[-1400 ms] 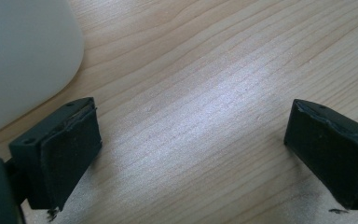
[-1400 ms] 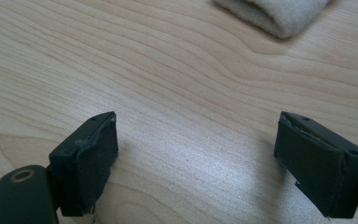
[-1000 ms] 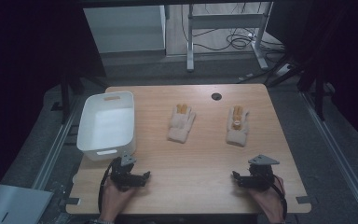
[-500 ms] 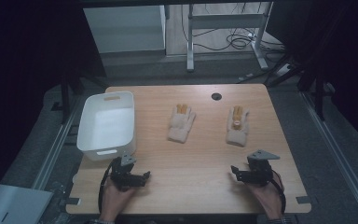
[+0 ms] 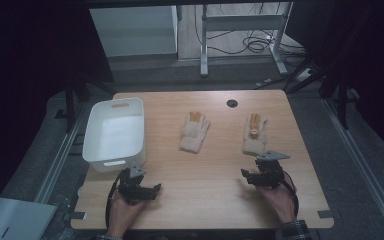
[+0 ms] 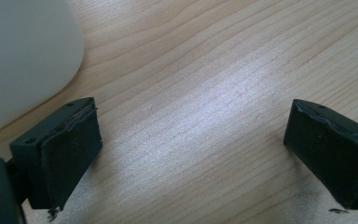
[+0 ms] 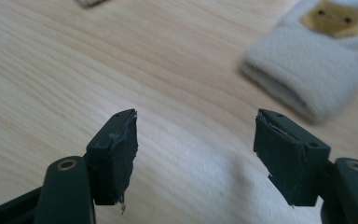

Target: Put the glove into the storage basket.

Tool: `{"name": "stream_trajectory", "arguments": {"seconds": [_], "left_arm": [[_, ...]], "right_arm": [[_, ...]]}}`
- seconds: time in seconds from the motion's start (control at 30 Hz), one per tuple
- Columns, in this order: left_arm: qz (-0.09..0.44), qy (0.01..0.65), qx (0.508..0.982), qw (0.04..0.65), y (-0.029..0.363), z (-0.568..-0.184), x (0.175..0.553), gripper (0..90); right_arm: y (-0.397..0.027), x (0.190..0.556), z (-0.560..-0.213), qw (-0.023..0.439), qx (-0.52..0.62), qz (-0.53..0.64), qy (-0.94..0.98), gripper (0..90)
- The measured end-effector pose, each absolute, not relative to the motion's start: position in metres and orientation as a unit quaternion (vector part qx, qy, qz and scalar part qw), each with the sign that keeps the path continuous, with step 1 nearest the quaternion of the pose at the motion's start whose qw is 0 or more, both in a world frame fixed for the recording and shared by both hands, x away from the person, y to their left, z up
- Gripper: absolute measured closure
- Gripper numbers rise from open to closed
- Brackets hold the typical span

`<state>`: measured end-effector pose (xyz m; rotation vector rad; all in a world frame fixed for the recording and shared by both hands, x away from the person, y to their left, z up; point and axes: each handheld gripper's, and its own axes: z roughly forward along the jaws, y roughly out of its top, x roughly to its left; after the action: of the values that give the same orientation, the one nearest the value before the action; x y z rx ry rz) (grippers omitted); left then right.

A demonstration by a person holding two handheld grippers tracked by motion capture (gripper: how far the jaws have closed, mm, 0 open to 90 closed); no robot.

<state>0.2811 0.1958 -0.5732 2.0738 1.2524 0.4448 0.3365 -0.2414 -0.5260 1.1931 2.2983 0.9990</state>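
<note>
Nearer the fuzzy knit glove (image 7: 307, 74) now, right gripper (image 7: 196, 149) jaws have been closing, empty.

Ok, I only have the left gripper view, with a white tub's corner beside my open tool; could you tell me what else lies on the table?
Observer: Two cream gloves lie flat side by side past the middle: the near glove closer to the tub, and the far glove.
Operator: Thank you. Where is the right tool?
Observer: The right tool is just short of the far glove's cuff, not touching it. Its jaws have just been closing and are still apart, with nothing between them.
Operator: And is anything in the tub?
Observer: From the high view, the tub looks empty inside.
</note>
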Motion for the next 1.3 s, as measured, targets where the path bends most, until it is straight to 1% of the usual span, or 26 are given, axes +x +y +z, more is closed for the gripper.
{"name": "stream_trajectory", "arguments": {"seconds": [0.27,0.4,0.43,0.53,0.57,0.6,0.63,0.7,0.8,0.9,1.07,1.2,1.23,1.27,1.3], "left_arm": [[0.169,0.481,0.793,0.333,0.196,-0.573,0.281,3.9],[0.169,0.481,0.793,0.333,0.196,-0.573,0.281,4.0],[0.169,0.481,0.793,0.333,0.196,-0.573,0.281,4.0],[0.169,0.481,0.793,0.333,0.196,-0.573,0.281,4.0],[0.169,0.481,0.793,0.333,0.196,-0.573,0.281,4.0],[0.169,0.481,0.793,0.333,0.196,-0.573,0.281,4.0],[0.169,0.481,0.793,0.333,0.196,-0.573,0.281,4.0],[0.169,0.481,0.793,0.334,0.196,-0.573,0.281,4.0],[0.169,0.481,0.793,0.334,0.196,-0.573,0.281,4.0],[0.169,0.481,0.793,0.334,0.196,-0.573,0.281,4.0],[0.169,0.481,0.793,0.334,0.196,-0.573,0.281,4.0],[0.169,0.481,0.793,0.335,0.196,-0.573,0.281,4.0],[0.169,0.481,0.793,0.334,0.196,-0.573,0.281,4.0],[0.169,0.481,0.793,0.334,0.196,-0.573,0.281,3.9],[0.169,0.481,0.793,0.334,0.196,-0.573,0.281,3.9]], "right_arm": [[-0.226,0.358,-0.518,0.191,0.414,0.368,0.81,30.6],[-0.219,0.367,-0.515,0.185,0.413,0.37,0.811,31.7],[-0.213,0.373,-0.514,0.184,0.407,0.366,0.816,34.0],[-0.207,0.38,-0.512,0.178,0.404,0.365,0.82,35.8],[-0.201,0.387,-0.512,0.166,0.401,0.37,0.821,37.9],[-0.201,0.387,-0.512,0.166,0.401,0.37,0.821,37.9],[-0.194,0.395,-0.513,0.161,0.395,0.37,0.825,40.9],[-0.188,0.401,-0.514,0.157,0.393,0.372,0.826,41.8],[-0.181,0.405,-0.514,0.156,0.389,0.371,0.828,41.8],[-0.166,0.415,-0.514,0.171,0.383,0.369,0.829,41.5],[-0.147,0.43,-0.514,0.165,0.376,0.366,0.835,40.7],[-0.133,0.44,-0.513,0.165,0.364,0.364,0.842,45.9],[-0.125,0.445,-0.513,0.165,0.358,0.363,0.844,50.5],[-0.125,0.445,-0.513,0.165,0.358,0.363,0.844,50.5],[-0.117,0.453,-0.512,0.157,0.353,0.367,0.846,55.3]]}}
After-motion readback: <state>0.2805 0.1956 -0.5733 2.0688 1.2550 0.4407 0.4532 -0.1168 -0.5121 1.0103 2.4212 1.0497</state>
